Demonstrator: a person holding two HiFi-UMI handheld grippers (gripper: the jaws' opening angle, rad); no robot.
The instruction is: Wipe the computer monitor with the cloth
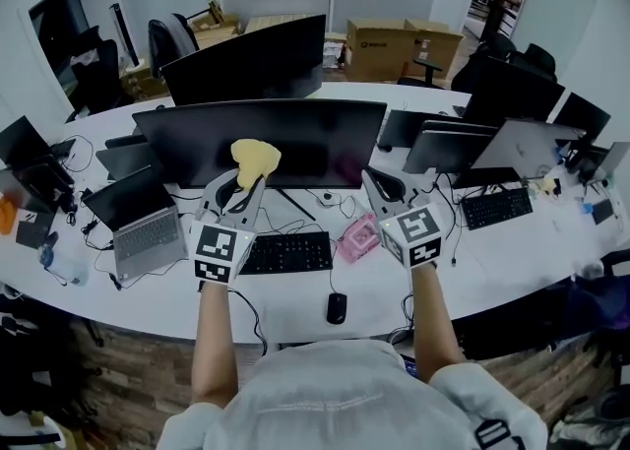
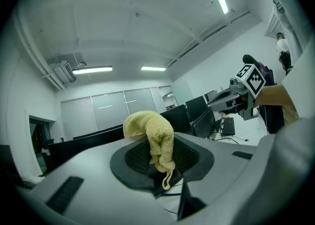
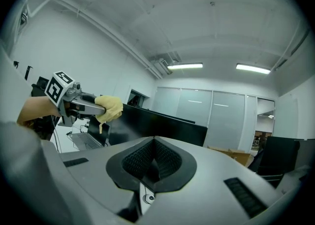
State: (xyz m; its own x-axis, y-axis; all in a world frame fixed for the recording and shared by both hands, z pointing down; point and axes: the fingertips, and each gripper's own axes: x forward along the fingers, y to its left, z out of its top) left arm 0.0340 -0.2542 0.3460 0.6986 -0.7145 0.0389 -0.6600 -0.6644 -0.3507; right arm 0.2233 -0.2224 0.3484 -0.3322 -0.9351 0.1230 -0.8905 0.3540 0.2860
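Observation:
A wide dark curved monitor [image 1: 305, 143] stands on the white desk [image 1: 295, 310] in front of me. My left gripper [image 1: 247, 180] is shut on a crumpled yellow cloth [image 1: 255, 159], which is held up against the lower middle of the screen. In the left gripper view the cloth [image 2: 150, 138] bulges out from between the closed jaws, a thread hanging down. My right gripper [image 1: 380, 183] hovers to the right of it, near the monitor's lower right corner, shut with nothing in it. The right gripper view shows the monitor [image 3: 162, 126] and the cloth [image 3: 110, 108] off to the left.
Below the monitor lie a black keyboard [image 1: 287, 252], a mouse [image 1: 337, 307] and a pink object [image 1: 359, 237]. An open laptop [image 1: 143, 226] sits to the left. More monitors [image 1: 448, 148] and a second keyboard [image 1: 497, 208] stand on the right. Cardboard boxes [image 1: 399, 47] are at the back.

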